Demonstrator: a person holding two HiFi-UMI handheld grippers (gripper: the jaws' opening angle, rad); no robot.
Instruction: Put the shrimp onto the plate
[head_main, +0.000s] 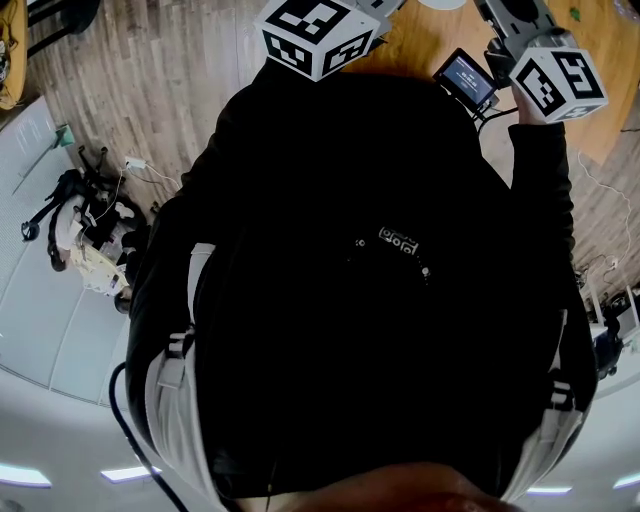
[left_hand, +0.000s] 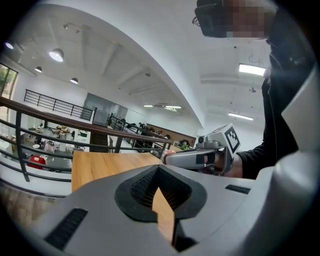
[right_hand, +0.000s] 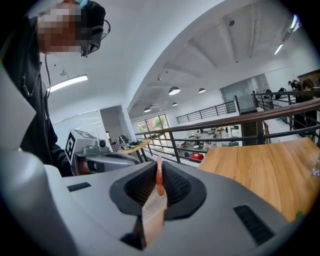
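A thin orange-red shrimp (right_hand: 159, 181) stands on edge between the black pads of my right gripper (right_hand: 159, 175), which is shut on it. My left gripper (left_hand: 159, 171) has its pad tips touching and nothing between them. Both grippers are held side by side above a wooden table (left_hand: 107, 167), pointing slightly down. From the left gripper view the right gripper (left_hand: 172, 157) shows with its marker cube (left_hand: 231, 140). The right gripper view shows the left gripper's grey body (right_hand: 102, 159). In the head view only the two marker cubes (head_main: 318, 35) (head_main: 558, 82) show past the person's dark head. I see no plate clearly.
The wooden table (right_hand: 270, 167) stretches to the right, with a small clear object (right_hand: 316, 170) at its edge. A dark metal railing (right_hand: 225, 125) runs behind the table. Cables and gear (head_main: 85, 225) lie on the plank floor at the left.
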